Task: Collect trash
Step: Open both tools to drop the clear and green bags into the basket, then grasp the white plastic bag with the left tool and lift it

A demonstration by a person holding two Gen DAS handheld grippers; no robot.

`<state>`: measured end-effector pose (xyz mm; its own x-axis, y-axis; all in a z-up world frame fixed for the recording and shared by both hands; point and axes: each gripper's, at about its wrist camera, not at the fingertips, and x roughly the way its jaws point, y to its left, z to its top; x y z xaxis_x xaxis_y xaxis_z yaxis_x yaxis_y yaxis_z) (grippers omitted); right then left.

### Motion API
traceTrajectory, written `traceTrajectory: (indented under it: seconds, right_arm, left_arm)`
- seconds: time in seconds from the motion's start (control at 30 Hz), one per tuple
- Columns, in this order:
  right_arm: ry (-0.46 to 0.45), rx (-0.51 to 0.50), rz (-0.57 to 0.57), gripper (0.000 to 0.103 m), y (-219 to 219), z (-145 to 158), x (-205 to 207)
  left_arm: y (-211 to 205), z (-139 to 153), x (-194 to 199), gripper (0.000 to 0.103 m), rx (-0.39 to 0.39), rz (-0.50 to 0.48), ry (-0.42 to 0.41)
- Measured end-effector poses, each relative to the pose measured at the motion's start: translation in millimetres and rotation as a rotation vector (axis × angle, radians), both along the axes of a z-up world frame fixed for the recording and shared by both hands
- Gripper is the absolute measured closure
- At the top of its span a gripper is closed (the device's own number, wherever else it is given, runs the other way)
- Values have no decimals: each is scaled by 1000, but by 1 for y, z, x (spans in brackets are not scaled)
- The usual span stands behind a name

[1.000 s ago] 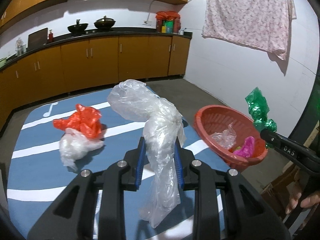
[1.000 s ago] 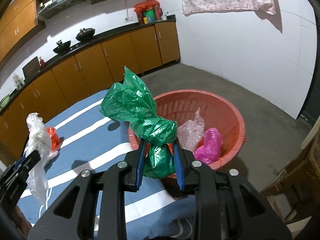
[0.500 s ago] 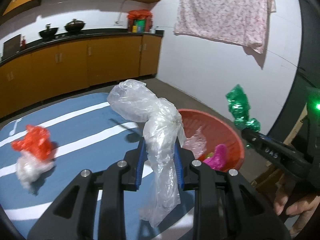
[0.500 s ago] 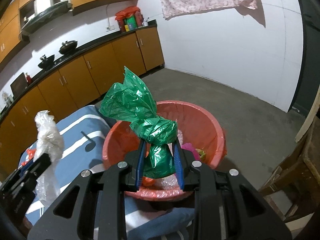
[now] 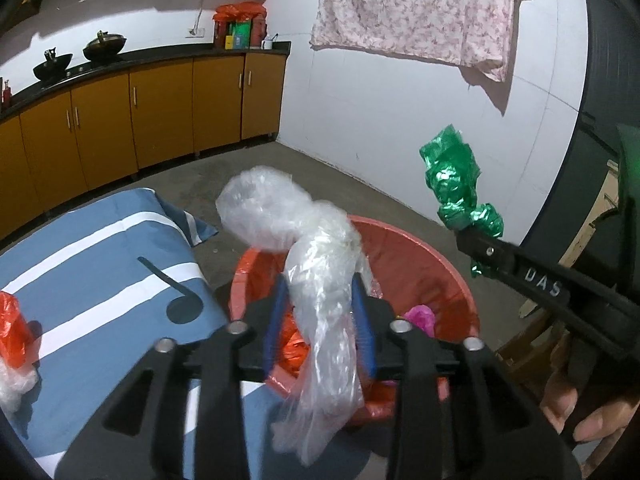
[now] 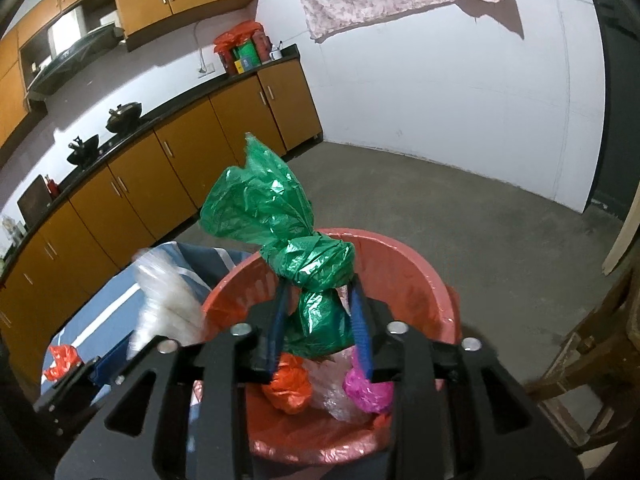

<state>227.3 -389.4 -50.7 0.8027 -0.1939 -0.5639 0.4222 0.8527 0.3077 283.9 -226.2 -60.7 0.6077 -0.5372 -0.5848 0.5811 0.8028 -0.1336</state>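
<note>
My left tongs (image 5: 320, 316) pinch the clear plastic bag (image 5: 316, 280) at frame centre, held above the red basin (image 5: 440, 264). My right tongs (image 6: 318, 320), angled down over that basin (image 6: 400, 256), clamp the knotted green bag (image 6: 304, 256).

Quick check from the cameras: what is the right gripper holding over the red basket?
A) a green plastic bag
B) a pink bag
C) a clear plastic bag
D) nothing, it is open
A: the right gripper is shut on the knotted green plastic bag above the red basket; the clear bag is in the left gripper.
</note>
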Motion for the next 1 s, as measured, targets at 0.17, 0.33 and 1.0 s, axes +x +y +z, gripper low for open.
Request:
traceTrajectory:
  seconds: [0.17, 0.33, 1.0]
  right_arm:
    - [8, 11, -12, 43, 0, -10, -4]
    - [25, 16, -30, 29, 2, -17, -10]
    - [46, -75, 69, 10, 72, -11, -15]
  left_arm:
    - [14, -11, 8, 49, 0, 35, 27]
    - [36, -17, 8, 42, 7, 85, 44]
    - [248, 1, -30, 26, 113, 565, -85]
